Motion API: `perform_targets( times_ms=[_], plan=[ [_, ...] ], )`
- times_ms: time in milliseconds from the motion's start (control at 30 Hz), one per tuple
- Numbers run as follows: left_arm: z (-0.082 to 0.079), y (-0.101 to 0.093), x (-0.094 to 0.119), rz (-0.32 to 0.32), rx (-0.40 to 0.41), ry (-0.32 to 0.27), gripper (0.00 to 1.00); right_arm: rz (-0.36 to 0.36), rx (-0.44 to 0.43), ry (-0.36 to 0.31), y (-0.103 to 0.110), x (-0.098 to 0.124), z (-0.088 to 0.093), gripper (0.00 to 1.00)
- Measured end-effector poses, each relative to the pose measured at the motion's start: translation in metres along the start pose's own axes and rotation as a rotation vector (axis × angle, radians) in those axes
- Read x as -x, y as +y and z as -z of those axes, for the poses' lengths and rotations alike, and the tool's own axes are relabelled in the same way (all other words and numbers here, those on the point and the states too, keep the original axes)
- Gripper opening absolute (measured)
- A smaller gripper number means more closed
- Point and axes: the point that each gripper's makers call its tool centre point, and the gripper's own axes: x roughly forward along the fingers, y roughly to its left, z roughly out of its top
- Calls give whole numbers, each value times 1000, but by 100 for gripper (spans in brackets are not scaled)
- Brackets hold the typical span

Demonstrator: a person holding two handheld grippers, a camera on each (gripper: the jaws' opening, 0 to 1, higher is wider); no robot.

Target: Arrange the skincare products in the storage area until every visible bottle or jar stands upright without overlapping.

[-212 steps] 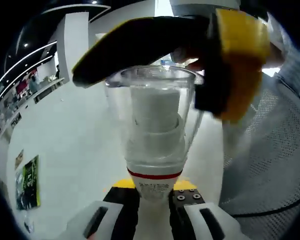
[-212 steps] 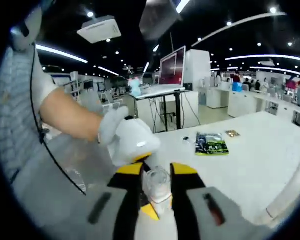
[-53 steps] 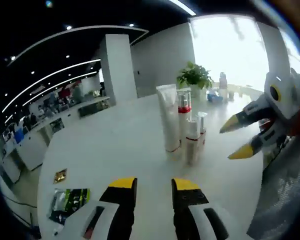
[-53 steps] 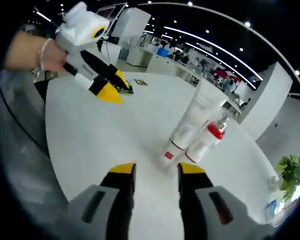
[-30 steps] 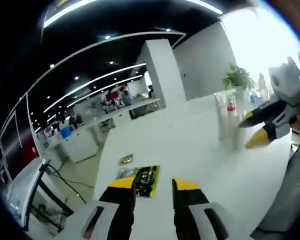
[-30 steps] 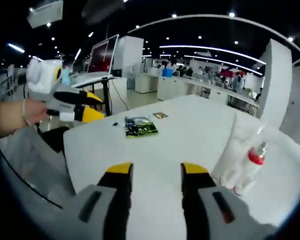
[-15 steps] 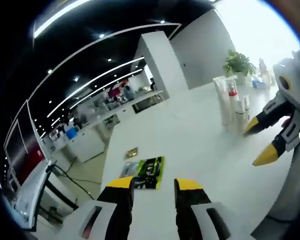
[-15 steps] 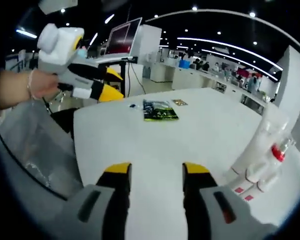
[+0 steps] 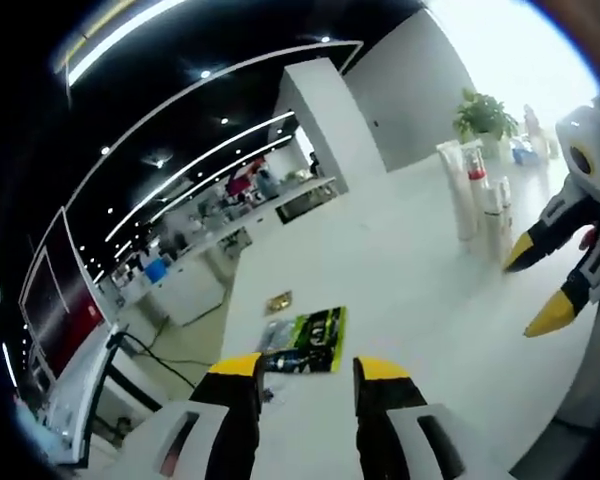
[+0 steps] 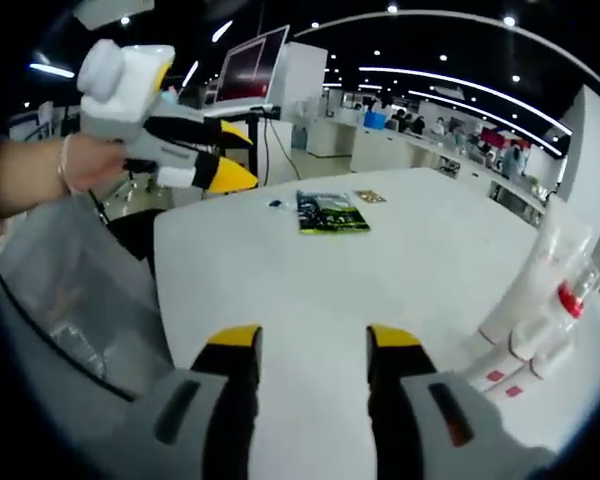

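Both hand-held grippers, left (image 9: 302, 372) and right (image 10: 303, 345), had drawn back, jaws apart and empty. Beyond, the skincare bottles (image 10: 540, 310) stood upright, clustered on the desk (image 10: 380, 280); the arranging looked finished.

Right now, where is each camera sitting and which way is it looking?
Left gripper view: rides the left tongs, looking across the white table at the green packet and standing bottles; the right tongs enter at right.
Right gripper view: rides the right tongs, facing the other way; a hand holds the left tongs.
Both share the table, packet and bottles.
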Motion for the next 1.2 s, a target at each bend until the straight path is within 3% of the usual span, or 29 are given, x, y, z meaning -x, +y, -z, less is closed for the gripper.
perform_targets(
  times_ms=[300, 567, 767, 967, 1100, 1200],
  plan=[
    [8, 6, 2, -14, 37, 31, 37, -38, -36, -32, 8, -4, -8, 43],
    [7, 3, -1, -5, 30, 36, 38, -39, -76, -56, -4, 1, -14, 43],
    [6, 5, -2, -16, 28, 34, 37, -36, -84, -124, -20, -8, -49, 43],
    [10, 8, -2, -23, 43, 52, 37, -19, -62, -265, -34, -15, -98, 44],
    [13, 9, -3, -22, 51, 61, 37, -11, 5, -261, -40, -16, -122, 44],
    [14, 10, -4, -23, 56, 66, 37, -37, 25, -301, -42, -17, -148, 44]
  ],
)
